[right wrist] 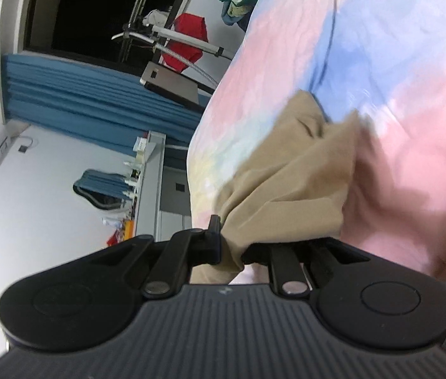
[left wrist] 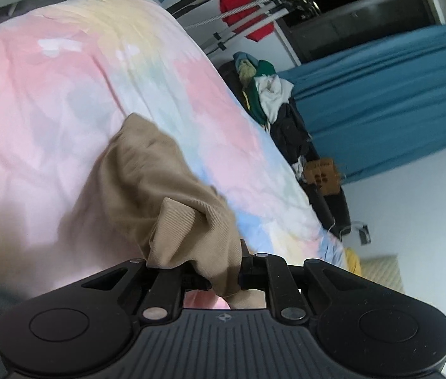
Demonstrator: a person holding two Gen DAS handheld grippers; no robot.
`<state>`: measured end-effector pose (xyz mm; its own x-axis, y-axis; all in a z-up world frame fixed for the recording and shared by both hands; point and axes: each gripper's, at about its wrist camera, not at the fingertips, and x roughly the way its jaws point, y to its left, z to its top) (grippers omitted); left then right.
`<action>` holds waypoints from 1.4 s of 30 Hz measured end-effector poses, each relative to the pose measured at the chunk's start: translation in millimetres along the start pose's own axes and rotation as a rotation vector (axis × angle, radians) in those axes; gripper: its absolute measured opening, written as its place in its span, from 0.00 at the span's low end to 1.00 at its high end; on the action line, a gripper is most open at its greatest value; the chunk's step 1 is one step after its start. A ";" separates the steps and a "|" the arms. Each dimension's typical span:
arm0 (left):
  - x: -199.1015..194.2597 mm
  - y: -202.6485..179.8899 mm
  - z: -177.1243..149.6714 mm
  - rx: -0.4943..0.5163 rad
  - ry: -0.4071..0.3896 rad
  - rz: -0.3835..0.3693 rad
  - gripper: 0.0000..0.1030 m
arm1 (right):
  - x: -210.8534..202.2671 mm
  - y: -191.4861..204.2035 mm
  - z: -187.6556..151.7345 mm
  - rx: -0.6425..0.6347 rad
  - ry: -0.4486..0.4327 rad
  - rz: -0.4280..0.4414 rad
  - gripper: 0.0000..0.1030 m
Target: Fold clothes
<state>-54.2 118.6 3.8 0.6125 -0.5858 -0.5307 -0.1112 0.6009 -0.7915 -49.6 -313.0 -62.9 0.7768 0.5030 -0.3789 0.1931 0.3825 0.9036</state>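
Note:
A tan twill garment hangs over a bed with a pastel pink, blue and yellow cover. My left gripper is shut on a bunched edge of it, and the cloth trails up and to the left. In the right wrist view the same tan garment runs from my right gripper, which is shut on another bunched edge, out over the bed cover. Both views are tilted sideways. The cloth hides most of the fingertips.
A pile of mixed clothes lies beyond the bed's far edge. A red garment hangs on a metal rack. Blue curtains cover a dark window. A white shelf with small bottles stands by the wall.

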 end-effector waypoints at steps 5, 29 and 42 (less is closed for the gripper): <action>56.7 -2.9 47.8 -0.060 0.000 0.023 0.15 | 47.7 8.5 39.7 0.065 -0.007 -0.040 0.15; 205.5 46.7 104.5 0.248 0.003 0.113 0.23 | 190.1 -62.7 109.0 0.055 0.083 -0.130 0.17; 157.2 1.9 54.9 0.673 -0.211 0.193 0.76 | 124.0 0.3 93.2 -0.375 -0.123 0.014 0.76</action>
<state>84.9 57.5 -64.5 0.7760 -0.3593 -0.5184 0.2311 0.9267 -0.2962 102.7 -322.7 -90.9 0.8481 0.4221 -0.3202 -0.0322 0.6443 0.7641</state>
